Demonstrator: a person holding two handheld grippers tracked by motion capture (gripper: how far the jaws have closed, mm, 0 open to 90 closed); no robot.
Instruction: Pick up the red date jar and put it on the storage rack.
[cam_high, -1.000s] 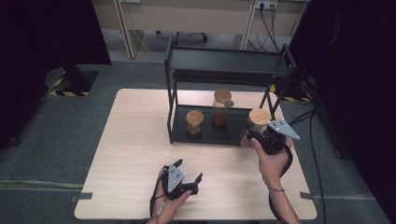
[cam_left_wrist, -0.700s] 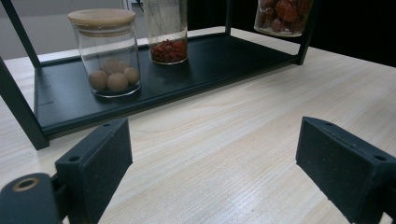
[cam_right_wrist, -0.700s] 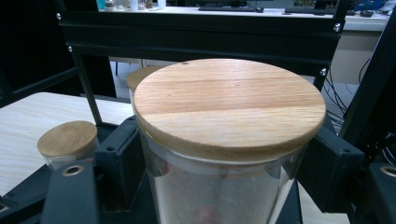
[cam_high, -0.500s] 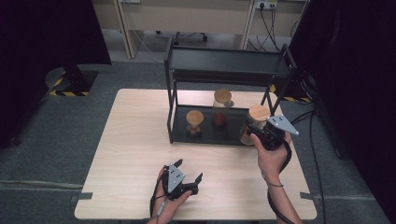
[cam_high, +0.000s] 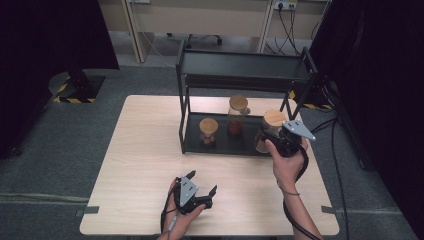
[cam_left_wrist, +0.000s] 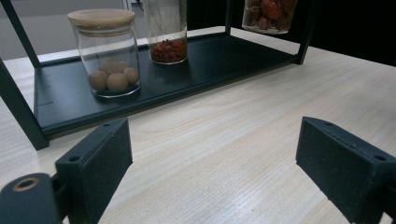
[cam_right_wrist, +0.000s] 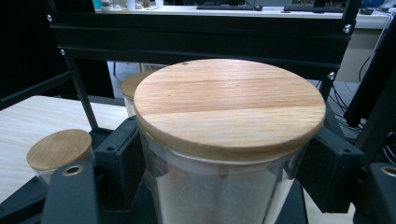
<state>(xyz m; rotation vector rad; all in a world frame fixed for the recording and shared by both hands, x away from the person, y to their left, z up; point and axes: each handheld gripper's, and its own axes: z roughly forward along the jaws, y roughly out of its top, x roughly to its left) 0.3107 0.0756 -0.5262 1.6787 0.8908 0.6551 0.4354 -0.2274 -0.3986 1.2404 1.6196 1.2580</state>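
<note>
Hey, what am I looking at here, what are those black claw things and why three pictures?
A person holds a two-jaw gripper in each hand. The high view looks down on the table; each of the other two pictures comes from a camera riding on one gripper. A black rack stands on the table with two glass jars on its bottom shelf, one of balls, one red-filled. The right gripper is shut on a third jar. The left gripper is open, holding nothing.

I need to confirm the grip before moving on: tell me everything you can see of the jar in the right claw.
The jar is clear glass, round, upright, capped with a flat, pale wooden lid. Reddish-brown contents show inside. The right claw is shut on its glass sides just under the lid. It is at the right end of the black rack's lower shelf.
</note>
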